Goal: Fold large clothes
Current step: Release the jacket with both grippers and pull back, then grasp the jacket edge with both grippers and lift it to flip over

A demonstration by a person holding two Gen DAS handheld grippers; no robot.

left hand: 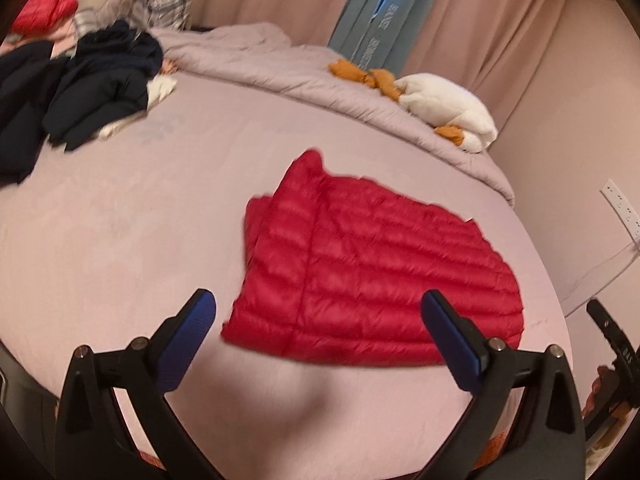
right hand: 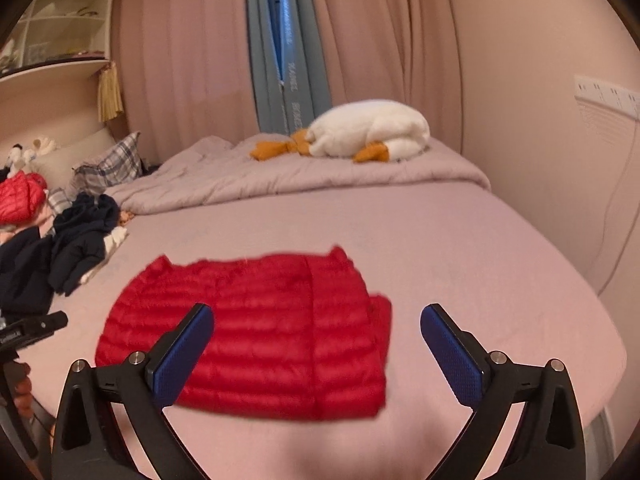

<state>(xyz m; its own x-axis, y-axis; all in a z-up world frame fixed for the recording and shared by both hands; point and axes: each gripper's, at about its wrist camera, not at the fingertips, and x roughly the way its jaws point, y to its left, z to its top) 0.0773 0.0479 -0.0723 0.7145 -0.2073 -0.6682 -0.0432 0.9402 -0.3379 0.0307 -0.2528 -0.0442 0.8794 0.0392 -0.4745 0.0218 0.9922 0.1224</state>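
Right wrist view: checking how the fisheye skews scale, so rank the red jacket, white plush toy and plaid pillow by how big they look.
1. Red jacket, though nearest the camera.
2. White plush toy.
3. Plaid pillow, farthest and partly hidden.

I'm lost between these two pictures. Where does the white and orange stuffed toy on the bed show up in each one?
Left wrist view: the stuffed toy lies upper right, on the grey quilt.
Right wrist view: the stuffed toy sits above the middle, on the same quilt.
Shared landmark: the red puffer jacket spread flat on the pink sheet, nearer the camera than the toy.
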